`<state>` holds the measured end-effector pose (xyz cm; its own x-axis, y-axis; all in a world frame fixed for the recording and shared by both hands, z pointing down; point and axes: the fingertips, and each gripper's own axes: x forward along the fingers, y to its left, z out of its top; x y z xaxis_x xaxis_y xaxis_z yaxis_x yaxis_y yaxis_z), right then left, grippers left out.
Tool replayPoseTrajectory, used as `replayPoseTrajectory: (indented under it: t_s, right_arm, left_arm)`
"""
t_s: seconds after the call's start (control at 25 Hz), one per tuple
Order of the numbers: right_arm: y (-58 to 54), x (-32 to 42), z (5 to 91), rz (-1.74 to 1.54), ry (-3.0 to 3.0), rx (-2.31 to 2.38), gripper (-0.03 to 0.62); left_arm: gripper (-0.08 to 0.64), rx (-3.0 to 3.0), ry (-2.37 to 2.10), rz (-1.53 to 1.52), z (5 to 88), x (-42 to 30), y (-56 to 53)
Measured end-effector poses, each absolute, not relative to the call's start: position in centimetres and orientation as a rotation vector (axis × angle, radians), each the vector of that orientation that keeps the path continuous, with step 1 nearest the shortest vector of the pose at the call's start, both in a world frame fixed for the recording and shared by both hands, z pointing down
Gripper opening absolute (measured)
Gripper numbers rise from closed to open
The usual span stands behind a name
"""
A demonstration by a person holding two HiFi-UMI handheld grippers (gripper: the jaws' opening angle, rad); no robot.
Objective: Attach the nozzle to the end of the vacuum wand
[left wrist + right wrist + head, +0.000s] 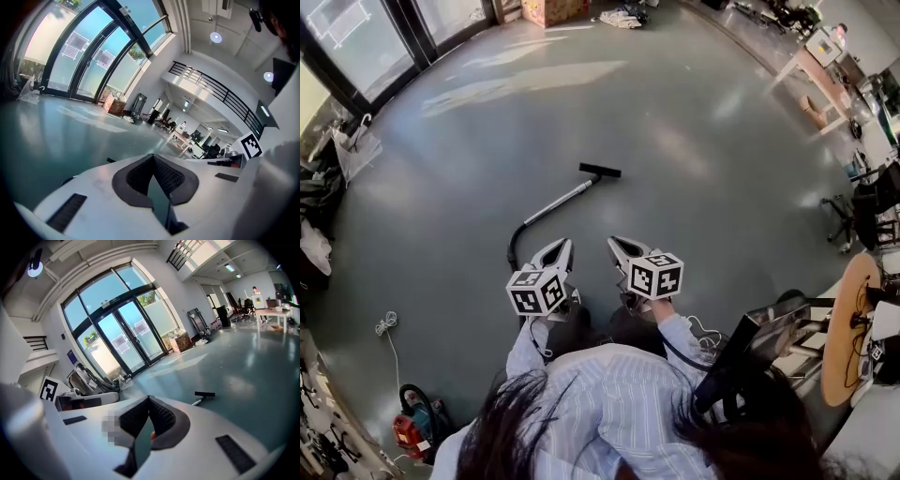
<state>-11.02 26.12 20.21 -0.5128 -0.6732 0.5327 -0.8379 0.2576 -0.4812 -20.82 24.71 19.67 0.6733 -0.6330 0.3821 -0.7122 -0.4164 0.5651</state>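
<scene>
head view: wand (pixel 555 202) lies mid-floor, nozzle (pixel 600 171) touching its far end; left gripper (pixel 561 246) and right gripper (pixel 614 242) hover short of it.
left gripper view: jaws pressed together, empty.
right gripper view: likewise; spread both before reaching.

You work in bright daylight: windows (pixel 356 37) at 11 o'clock throw pale glare streaks across the floor (pixel 694 141). In your left gripper view, ceiling lamps (pixel 216 37) glow at 1 o'clock. Every view bows strongly at the edges; both gripper views darken at the corners.
</scene>
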Motion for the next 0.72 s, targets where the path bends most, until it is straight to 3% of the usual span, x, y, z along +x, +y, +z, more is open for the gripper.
replayPoseTrajectory:
  t_s: [0.56, 0.72]
  right_arm:
    - [38.0, 1.6, 18.6, 0.99, -2.394, 1.308, 0.006]
    - [41.1, 2.2, 18.7, 0.999, -2.411, 1.276, 0.006]
  left_arm:
    - [0.005, 2.187, -1.17, 0.087, 16.5, -7.2, 37.3]
    - [0.005, 2.179, -1.175, 0.102, 16.3, -6.0, 41.2]
